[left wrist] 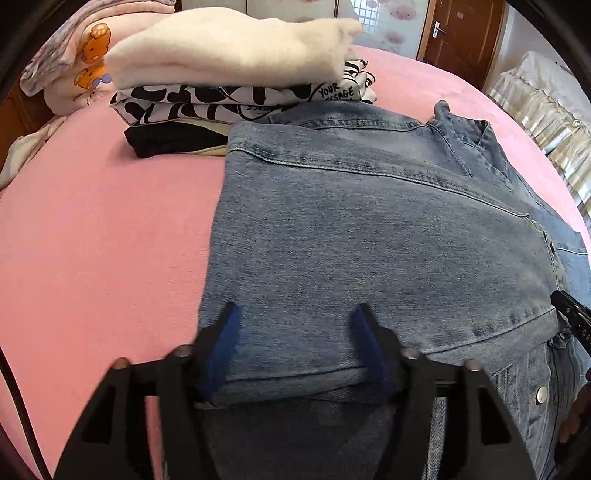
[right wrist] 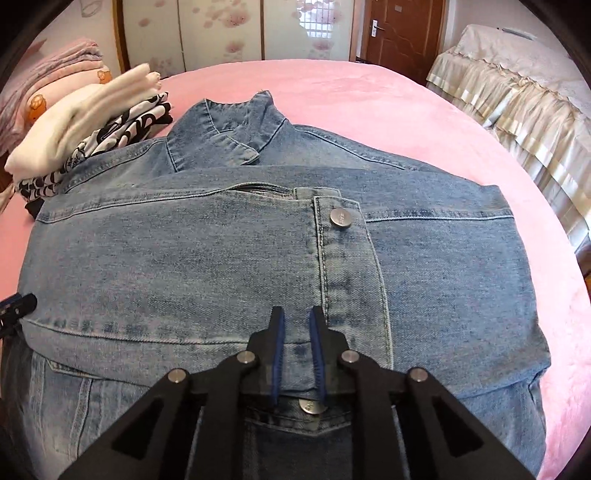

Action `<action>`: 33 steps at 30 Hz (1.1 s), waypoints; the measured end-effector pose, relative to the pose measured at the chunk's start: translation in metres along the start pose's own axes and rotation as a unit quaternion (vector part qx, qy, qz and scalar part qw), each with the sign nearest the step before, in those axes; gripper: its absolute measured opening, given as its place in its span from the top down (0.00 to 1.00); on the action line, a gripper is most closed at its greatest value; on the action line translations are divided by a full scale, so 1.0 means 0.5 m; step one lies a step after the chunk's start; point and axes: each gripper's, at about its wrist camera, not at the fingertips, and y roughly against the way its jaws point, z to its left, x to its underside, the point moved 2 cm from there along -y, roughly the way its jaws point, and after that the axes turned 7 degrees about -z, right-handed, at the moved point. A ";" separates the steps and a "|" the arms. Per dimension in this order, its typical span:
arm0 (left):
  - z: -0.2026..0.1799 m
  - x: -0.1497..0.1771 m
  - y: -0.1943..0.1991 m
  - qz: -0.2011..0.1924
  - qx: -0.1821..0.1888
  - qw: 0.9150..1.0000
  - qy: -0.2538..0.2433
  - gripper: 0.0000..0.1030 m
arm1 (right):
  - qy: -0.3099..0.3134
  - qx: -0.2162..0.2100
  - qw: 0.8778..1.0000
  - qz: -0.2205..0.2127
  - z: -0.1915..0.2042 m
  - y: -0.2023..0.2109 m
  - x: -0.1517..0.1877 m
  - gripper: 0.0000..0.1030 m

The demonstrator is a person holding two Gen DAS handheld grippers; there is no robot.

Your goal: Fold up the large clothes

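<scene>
A: Where is the denim jacket (right wrist: pixel 229 258) lying?

B: It is lying folded across the middle of the right wrist view, collar toward the top of the frame, a metal button (right wrist: pixel 341 218) showing right of centre; in the left wrist view it is filling the centre and right.

A: And the tongs?

B: The left gripper (left wrist: pixel 295 314) is standing spread at the bottom of its frame, the folded edge of the jacket lying between the blue pads (left wrist: pixel 221 347) with neither visibly pressing it; the right gripper (right wrist: pixel 296 314) is standing nearly pressed together at bottom centre, a narrow strip of denim showing between its pads (right wrist: pixel 277 354); whether it is actually pinching the cloth I cannot tell.

A: What is it all resting on?

B: A pink bedspread (right wrist: pixel 424 122) is covering the bed; a stack of folded clothes (left wrist: pixel 236 77) is sitting in the upper left, just beside the jacket's shoulder, cream on top, black-and-white print beneath, something dark at the bottom; a pink cartoon-printed bundle (left wrist: pixel 81 62) is lying further left.

A: And the room?

B: A brown wooden door (right wrist: pixel 399 29) is standing at the top; panels with pink cloud shapes (right wrist: pixel 229 26) are running left of it; a frilled cream cover (right wrist: pixel 517 92) is draping furniture at the right.
</scene>
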 end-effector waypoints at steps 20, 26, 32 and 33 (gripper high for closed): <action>-0.003 0.014 0.108 0.024 0.030 0.999 0.011 0.26 | -0.025 -0.022 0.999 -0.016 0.011 0.140 0.006 0.72; -0.006 0.037 0.224 0.000 0.041 0.999 0.016 0.26 | -0.039 -0.033 0.998 -0.048 -0.002 0.257 0.017 0.72; 0.006 0.071 0.346 -0.030 0.045 0.998 0.020 0.26 | -0.034 -0.029 0.995 -0.088 -0.023 0.381 0.039 0.63; 0.008 0.079 0.365 -0.035 0.043 0.998 0.021 0.26 | -0.033 -0.029 0.994 -0.097 -0.028 0.403 0.046 0.59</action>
